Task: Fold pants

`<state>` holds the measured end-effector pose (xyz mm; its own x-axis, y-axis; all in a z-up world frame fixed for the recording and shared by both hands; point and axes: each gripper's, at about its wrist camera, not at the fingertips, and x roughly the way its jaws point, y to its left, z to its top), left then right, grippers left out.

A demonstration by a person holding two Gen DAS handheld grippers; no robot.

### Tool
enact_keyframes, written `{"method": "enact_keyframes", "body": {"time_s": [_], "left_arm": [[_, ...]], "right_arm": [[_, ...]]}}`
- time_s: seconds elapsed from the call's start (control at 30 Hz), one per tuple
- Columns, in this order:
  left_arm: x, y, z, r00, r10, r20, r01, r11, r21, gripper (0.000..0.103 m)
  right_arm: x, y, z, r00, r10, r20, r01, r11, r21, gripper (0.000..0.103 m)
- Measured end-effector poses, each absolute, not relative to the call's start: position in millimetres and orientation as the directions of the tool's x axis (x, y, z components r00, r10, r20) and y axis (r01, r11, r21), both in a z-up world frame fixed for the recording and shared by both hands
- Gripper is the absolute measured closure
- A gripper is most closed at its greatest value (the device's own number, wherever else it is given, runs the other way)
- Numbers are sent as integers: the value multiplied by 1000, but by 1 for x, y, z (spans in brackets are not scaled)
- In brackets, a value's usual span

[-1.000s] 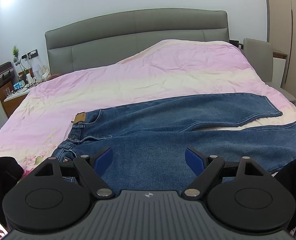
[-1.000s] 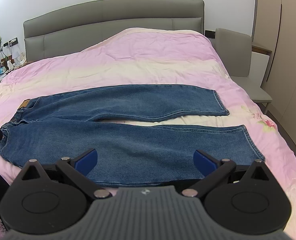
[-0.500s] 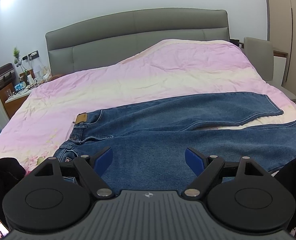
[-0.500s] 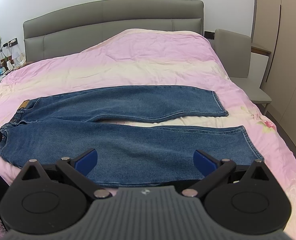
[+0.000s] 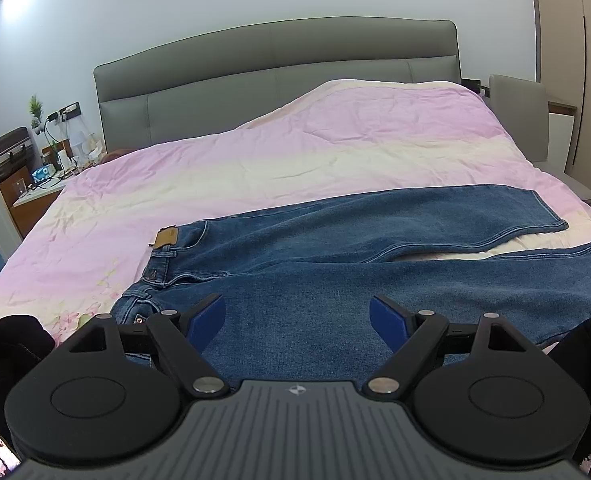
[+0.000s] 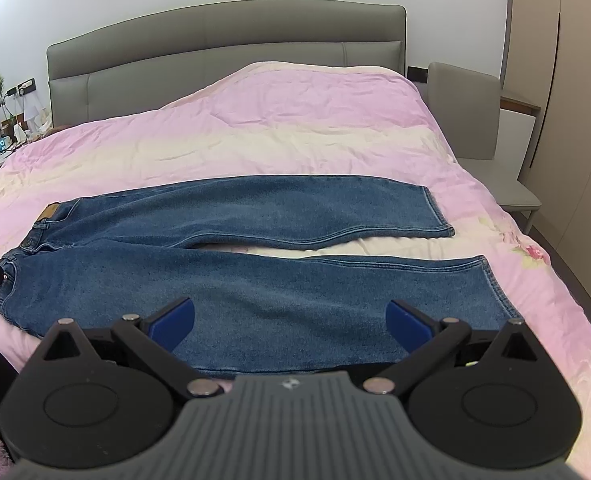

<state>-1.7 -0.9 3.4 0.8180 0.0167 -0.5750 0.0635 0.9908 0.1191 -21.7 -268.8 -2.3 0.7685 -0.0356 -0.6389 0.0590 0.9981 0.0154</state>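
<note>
Blue denim fills the near half of both views: the jeans [image 6: 255, 280] lie flat across the pink quilt [image 6: 295, 136], waistband to the left with its tan leather patch [image 5: 166, 237], the two legs running right and splayed apart so a wedge of quilt shows between them toward the hems. My left gripper [image 5: 297, 316] hangs above the seat and upper thigh of the near leg, jaws spread wide with nothing between them; my right gripper [image 6: 289, 318] hangs over the lower part of that same leg, also wide and empty, the near hem [image 6: 495, 288] just off to its right. I judge no fold has been made yet, so the first move is probably bringing one leg over the other. The risks I see from here: denim is thick and stiff, so a pinch taken from the flat middle of a leg may catch only the top layer, and the leg would peel open instead of lifting whole. If I pinch too deep I could grab the quilt with it and drag the bedding. The two legs are not parallel, so carrying one across without squaring the hems would leave a skewed fold. The near edge of the jeans lies hidden under both gripper bodies, so I cannot tell how close it runs to the bed's edge; a careless tug toward me might slide the jeans off.
</note>
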Motion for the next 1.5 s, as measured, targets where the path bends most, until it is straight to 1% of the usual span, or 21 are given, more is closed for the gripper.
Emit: {"method": "enact_keyframes", "body": {"time_s": [1.17,1.43,1.5], "left_arm": [[-1,1,4,814,17,-581,65,991,120,7],[14,2,0,799,11,-601,81,989,126,7],[24,6,-2,793,19,-609,86,986,142,7]], "right_arm": [[-20,-273,2,773,-48,-632,70,998,10,5],[-8,-274,-6,762,-47,-646,61,998,0,5],[0,-277,-8,770,-50,-636,54,998,-14,5]]}}
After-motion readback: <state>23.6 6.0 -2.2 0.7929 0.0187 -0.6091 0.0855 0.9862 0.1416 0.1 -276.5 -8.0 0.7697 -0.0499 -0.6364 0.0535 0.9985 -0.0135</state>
